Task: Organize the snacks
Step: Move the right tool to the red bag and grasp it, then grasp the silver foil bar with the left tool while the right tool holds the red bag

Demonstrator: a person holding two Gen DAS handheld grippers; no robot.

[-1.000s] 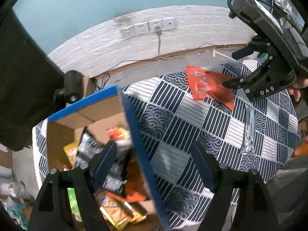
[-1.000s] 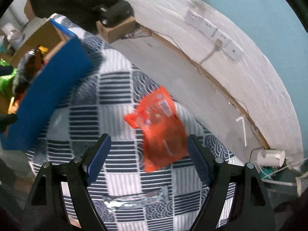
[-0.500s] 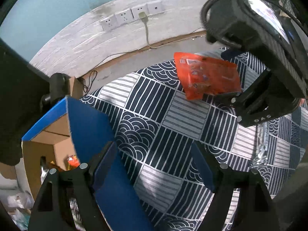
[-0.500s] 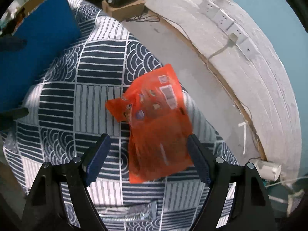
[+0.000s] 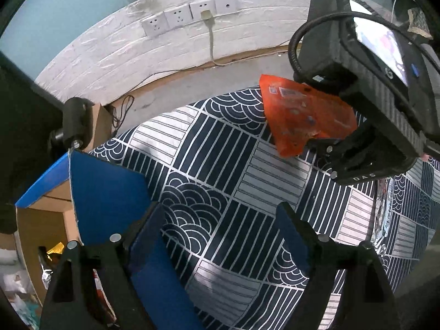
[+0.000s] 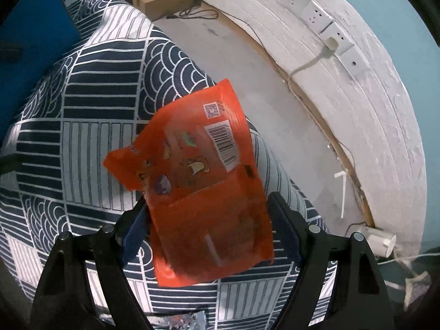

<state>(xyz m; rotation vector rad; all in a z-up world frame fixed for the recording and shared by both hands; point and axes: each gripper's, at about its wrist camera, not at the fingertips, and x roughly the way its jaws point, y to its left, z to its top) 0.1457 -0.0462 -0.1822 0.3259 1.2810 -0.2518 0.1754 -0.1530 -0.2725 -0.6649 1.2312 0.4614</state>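
Now, left wrist view: left gripper (image 5: 220, 225) spread wide, jaws just opened further, nothing between them, poised over the patterned worktop (image 5: 214, 165) beside the blue cardboard box (image 5: 107, 187).
Right wrist view: right gripper (image 6: 209, 222) spread, straddling the orange snack packet (image 6: 200, 181) lying flat on the worktop, seemingly lined up for pickup.

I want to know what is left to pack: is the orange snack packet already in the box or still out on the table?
Out. The orange snack packet lies flat on the patterned tablecloth, between the open right gripper fingers, apart from the blue-flapped box.
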